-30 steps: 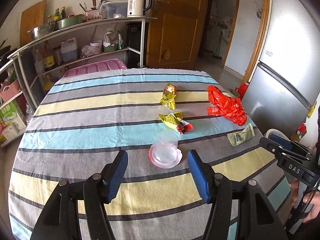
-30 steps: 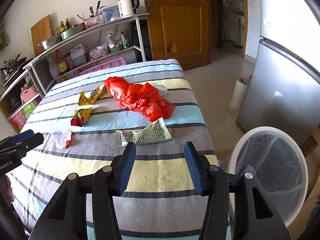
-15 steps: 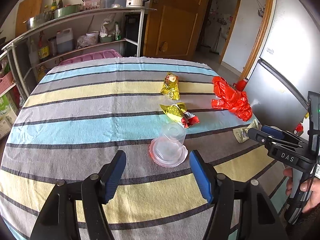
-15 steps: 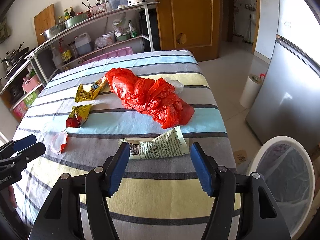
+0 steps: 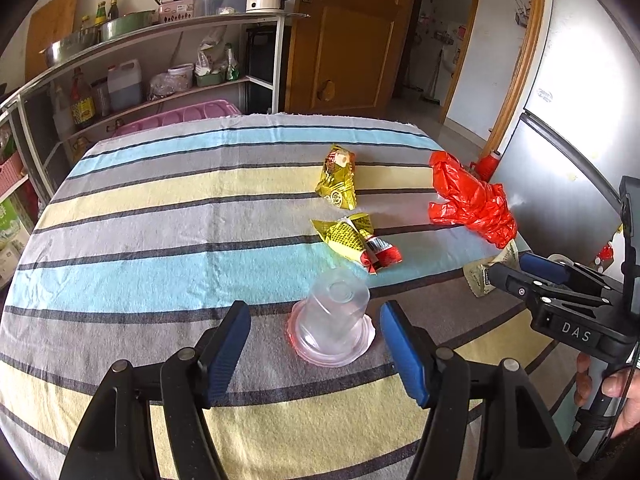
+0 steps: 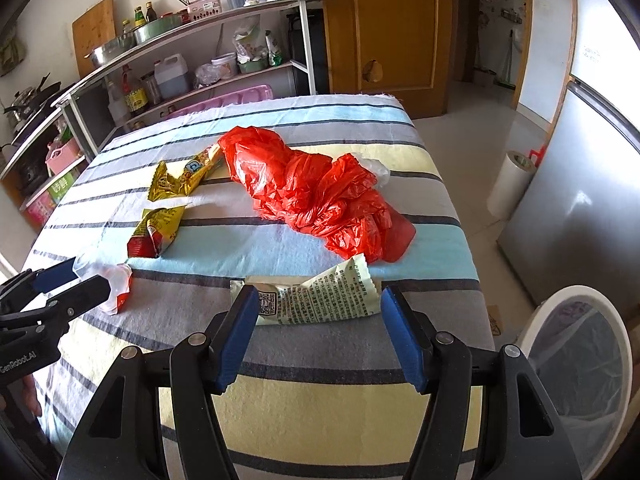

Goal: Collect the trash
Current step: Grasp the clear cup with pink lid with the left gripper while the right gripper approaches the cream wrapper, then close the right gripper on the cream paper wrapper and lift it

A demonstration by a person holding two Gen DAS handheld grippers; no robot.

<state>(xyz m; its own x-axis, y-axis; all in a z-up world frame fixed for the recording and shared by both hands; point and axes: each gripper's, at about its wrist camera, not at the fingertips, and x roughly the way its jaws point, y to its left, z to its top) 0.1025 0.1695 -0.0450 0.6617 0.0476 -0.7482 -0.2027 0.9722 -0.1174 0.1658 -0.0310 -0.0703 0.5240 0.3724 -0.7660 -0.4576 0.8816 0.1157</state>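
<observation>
Your left gripper [image 5: 315, 344] has its jaws spread wide with nothing in them, and the clear plastic cup [image 5: 333, 322] sits upside down on the striped tablecloth [image 5: 160, 240] right between the blue pads, touching neither one. Just past the cup and a bit to the right is a crumpled yellow and red snack wrapper [image 5: 354, 242], then a second yellow wrapper [image 5: 338, 178] farther out. Off to the far right of that gripper is the red plastic bag [image 5: 472, 202]. Your right gripper [image 6: 314, 334] is wide open too and holding nothing, with the pale green printed packet [image 6: 320, 298] lying flat just ahead of the tips, about centered between them. Right behind the packet is the red bag, with the yellow wrappers out to the left. Down to the right of that gripper, off the table edge, stands a white trash bin [image 6: 576, 360] with a liner in it.
</observation>
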